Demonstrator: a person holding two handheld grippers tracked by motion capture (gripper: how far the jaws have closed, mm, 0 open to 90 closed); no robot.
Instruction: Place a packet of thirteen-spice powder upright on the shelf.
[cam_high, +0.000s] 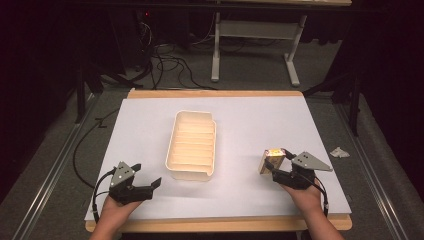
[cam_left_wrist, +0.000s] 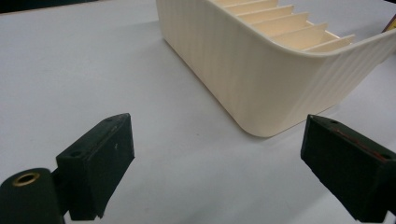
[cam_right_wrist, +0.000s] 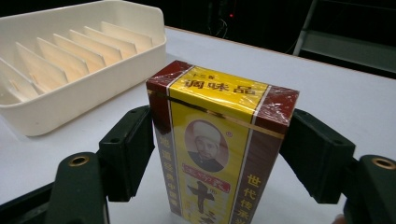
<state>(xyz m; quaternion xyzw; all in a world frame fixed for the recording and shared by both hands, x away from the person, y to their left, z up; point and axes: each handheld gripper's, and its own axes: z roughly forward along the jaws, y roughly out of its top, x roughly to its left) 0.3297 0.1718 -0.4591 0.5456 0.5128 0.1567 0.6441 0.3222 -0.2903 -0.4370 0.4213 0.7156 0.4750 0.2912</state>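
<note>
Person at a white-topped table (cam_high: 240, 120) holding one tool in each hand. The right tool (cam_right_wrist: 219, 154) pinches a yellow and maroon film-wrapped rectangular box (cam_right_wrist: 219, 135) by its two narrow sides; the box stands at the right front of the table (cam_high: 272, 161), long axis roughly upright, printed face toward the tool's camera, apparently tilted slightly. A cream ribbed plastic tray with cross dividers (cam_high: 192, 145) lies at table centre, long axis running away from the person. The left tool (cam_high: 156, 183), jaws spread and holding nothing, rests at the left front, pointing toward the tray's near corner (cam_left_wrist: 275, 88).
</note>
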